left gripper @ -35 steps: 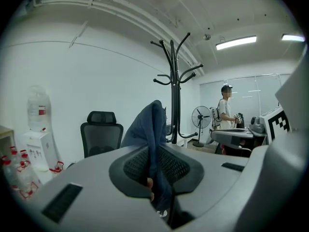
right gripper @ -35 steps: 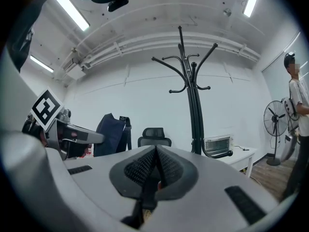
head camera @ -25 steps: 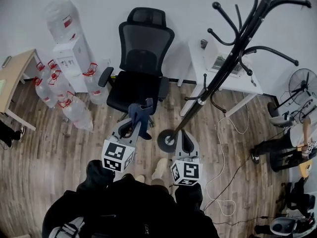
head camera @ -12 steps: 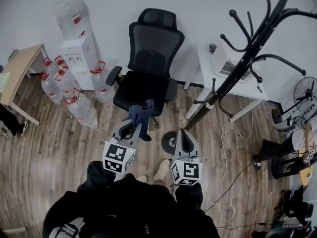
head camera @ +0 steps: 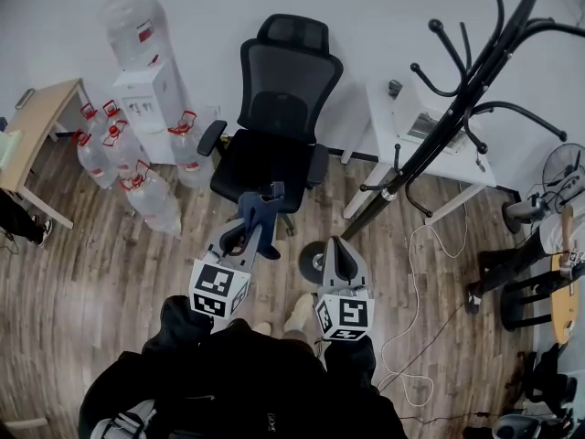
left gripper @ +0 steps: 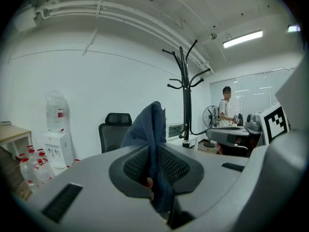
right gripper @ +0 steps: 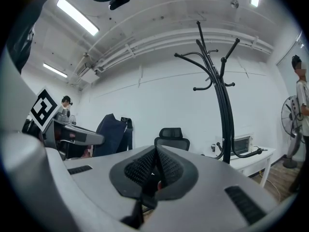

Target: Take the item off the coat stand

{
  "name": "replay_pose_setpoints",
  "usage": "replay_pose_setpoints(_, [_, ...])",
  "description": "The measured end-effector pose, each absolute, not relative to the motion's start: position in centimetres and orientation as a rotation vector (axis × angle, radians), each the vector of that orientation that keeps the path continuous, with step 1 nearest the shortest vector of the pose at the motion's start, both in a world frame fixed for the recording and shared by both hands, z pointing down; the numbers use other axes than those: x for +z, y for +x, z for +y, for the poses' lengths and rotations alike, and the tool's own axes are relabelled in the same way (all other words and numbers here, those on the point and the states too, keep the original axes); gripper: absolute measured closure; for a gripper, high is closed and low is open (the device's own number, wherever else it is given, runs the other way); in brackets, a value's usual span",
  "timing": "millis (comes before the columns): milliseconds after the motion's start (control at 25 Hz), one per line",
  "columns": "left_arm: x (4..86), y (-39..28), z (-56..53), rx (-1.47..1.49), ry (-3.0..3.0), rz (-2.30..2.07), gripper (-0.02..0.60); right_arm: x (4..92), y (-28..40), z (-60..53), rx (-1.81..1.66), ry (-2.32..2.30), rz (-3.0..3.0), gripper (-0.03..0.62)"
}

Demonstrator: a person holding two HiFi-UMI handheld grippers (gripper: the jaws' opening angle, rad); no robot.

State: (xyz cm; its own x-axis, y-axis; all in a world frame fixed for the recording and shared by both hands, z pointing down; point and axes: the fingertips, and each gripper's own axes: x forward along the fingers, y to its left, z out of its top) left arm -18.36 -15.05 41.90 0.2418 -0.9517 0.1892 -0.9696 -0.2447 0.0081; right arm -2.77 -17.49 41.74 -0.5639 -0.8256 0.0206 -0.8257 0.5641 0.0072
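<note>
A dark blue cloth item (head camera: 259, 219) hangs from my left gripper (head camera: 262, 214), whose jaws are shut on it; in the left gripper view the blue cloth (left gripper: 150, 144) stands pinched between the pads. The black coat stand (head camera: 430, 135) rises to my right, its hooks bare, its round base (head camera: 312, 261) on the floor just ahead of my right gripper (head camera: 338, 250). My right gripper (right gripper: 155, 167) is shut with nothing between its pads. In the right gripper view the coat stand (right gripper: 221, 110) is right of centre and the blue cloth (right gripper: 112, 135) hangs at left.
A black office chair (head camera: 272, 126) stands straight ahead. A water dispenser (head camera: 144, 90) with several bottles (head camera: 137, 190) is at the left, a wooden desk (head camera: 27, 140) further left. A white table (head camera: 420, 140) sits behind the stand. A cable (head camera: 416, 273) lies on the floor; a person (head camera: 539, 263) sits at right.
The view has shifted slightly, so chair and stand sit a little further right in frame. Both grippers keep their places, the blue cloth still held by the left one.
</note>
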Motion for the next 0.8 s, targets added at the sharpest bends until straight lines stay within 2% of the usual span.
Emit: replay_pose_setpoints(800, [41.88,-18.49,-15.84,0.218,2.380,-1.844,0.528,41.62,-2.93,-18.17,0.000,1.458,-2.756,0.579])
